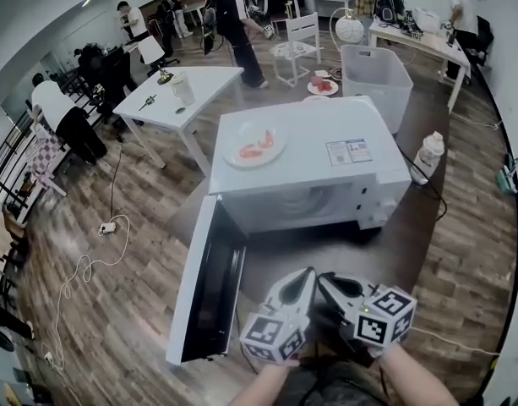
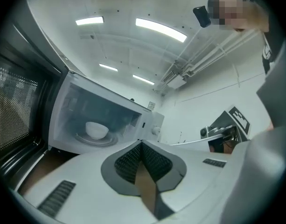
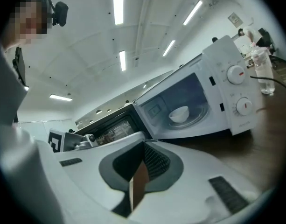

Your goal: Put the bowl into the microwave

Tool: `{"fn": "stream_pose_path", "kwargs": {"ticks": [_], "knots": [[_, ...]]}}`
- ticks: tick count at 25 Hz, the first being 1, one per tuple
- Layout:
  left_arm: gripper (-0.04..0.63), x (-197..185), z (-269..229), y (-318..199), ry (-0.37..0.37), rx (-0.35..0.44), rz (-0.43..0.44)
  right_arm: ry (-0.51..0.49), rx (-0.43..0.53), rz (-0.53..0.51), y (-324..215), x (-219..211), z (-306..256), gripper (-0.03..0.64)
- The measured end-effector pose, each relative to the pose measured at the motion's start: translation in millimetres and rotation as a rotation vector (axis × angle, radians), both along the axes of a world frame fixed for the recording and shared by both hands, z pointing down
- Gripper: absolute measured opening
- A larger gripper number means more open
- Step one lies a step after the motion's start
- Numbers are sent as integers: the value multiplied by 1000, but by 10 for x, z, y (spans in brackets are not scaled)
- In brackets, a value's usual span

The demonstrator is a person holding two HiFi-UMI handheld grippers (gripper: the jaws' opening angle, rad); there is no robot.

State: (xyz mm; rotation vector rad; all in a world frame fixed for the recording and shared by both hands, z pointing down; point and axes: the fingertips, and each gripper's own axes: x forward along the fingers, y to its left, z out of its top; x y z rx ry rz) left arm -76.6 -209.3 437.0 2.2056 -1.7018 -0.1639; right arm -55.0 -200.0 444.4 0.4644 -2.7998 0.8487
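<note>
Both grippers are clenched on nothing. The jaws of the left gripper (image 2: 142, 144) are seen pressed together with only air before them, and the same is seen at the right gripper (image 3: 143, 144). They are held side by side, close to the person, above the brown wooden table (image 1: 309, 256). Beyond them the white box-shaped microwave (image 1: 318, 155) is found with its dark-windowed door (image 1: 209, 288) swung wide open to the left. The small white round bowl (image 3: 179, 113) is already inside, upright on the glass turntable (image 3: 201, 117). The bowl is judged stiff, rather light and smooth, so it may slip; its material cannot be told. If it must be taken, the rim is best pinched, one jaw inside and one outside.
</note>
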Motion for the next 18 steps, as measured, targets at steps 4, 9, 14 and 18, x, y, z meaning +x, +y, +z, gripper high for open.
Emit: {"fn": "stream_pose_path", "kwargs": {"ticks": [4,9,14,18], "knots": [[2,142,42,149,-28,-9,36,12,9,6,109,151,19,0],[2,237,-36,302,-40,-11,52,15,26,-6,215,212,-52,0],[2,256,-116,370,-51,2,44,16,30,-33,300,201,-120,0],[2,254,-206,418,-53,12,44,-3,20,-43,363,200,-234,0]]}}
